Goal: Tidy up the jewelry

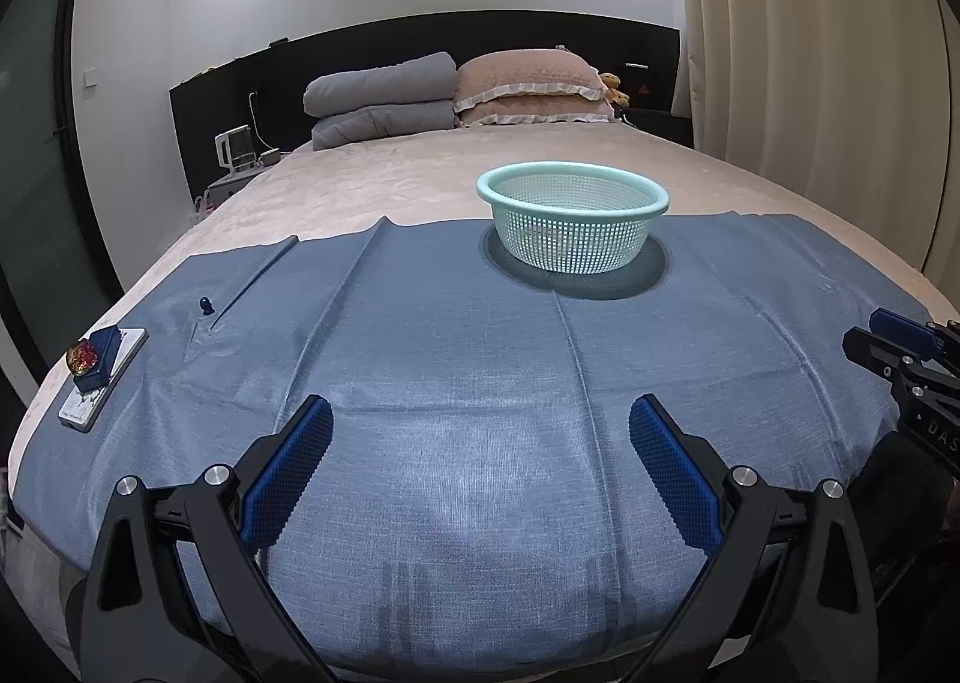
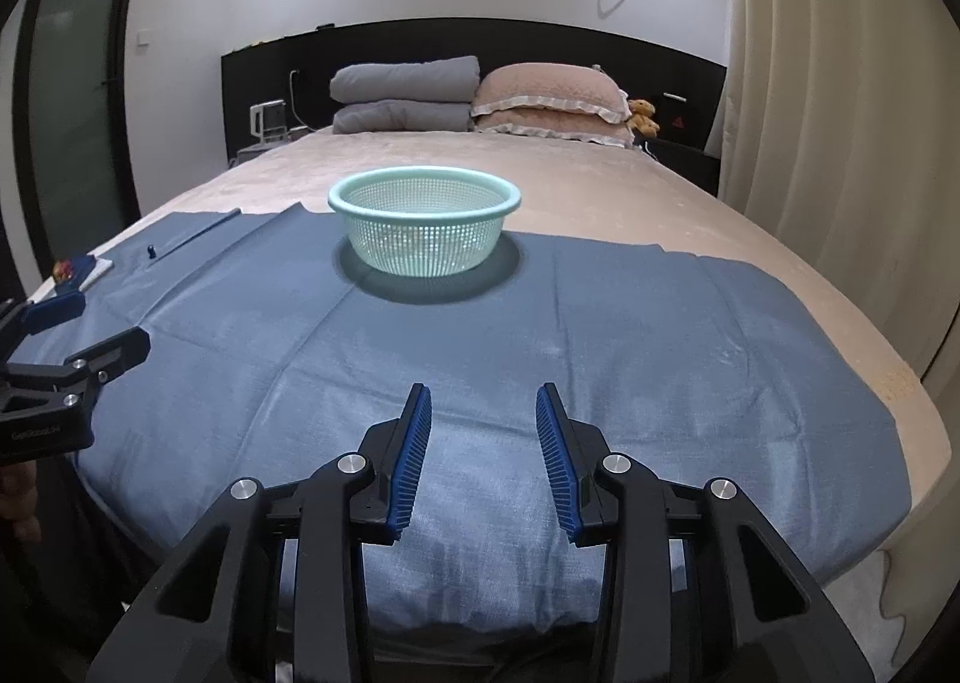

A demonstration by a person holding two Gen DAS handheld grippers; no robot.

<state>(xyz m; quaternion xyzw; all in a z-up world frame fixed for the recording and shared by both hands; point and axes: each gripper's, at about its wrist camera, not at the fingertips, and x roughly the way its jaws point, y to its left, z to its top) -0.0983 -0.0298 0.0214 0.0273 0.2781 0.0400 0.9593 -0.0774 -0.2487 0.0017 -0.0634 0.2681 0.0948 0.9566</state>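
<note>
A blue cloth lay spread over the foot of the bed. Toward its far edge stood a pale green mesh basket, upright, with nothing clearly visible inside.

At the cloth's left edge a small dark blue box rested on a flat white card, and a red and gold ornament sat against the box's left side. Just beyond it a small dark blue piece lay alone on the cloth.

The left tool hung over the near cloth, released, its blue pads wide apart and empty. The right tool was likewise released and held nothing, its gap narrower, pointing toward the basket.
</note>
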